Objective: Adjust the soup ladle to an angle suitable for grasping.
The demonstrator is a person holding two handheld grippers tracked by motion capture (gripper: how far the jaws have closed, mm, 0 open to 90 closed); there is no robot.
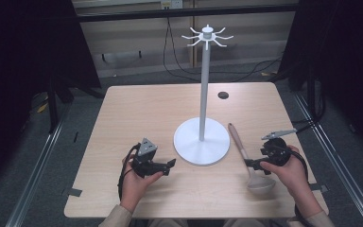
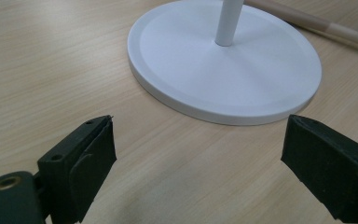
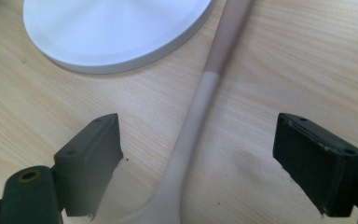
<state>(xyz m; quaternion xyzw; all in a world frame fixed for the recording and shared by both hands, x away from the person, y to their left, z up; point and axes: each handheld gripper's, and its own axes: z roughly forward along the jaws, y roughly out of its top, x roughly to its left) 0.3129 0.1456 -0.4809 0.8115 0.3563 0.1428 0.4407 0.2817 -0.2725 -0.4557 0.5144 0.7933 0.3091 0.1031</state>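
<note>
High view: ladle [image 1: 248,156] flat on table [image 1: 137,109], long axis running away from the person, bowl near, handle tip far, just right of the stand [image 1: 202,142]. Right gripper [image 1: 253,163] sits at the ladle's neck; left gripper [image 1: 170,164] is on the stand's other side, well apart from it. Right gripper view: jaws wide, empty, handle lying btwn them, pointing fwd. Left gripper view: jaws also wide, facing the stand's base. Right hand likely grabs.
</note>
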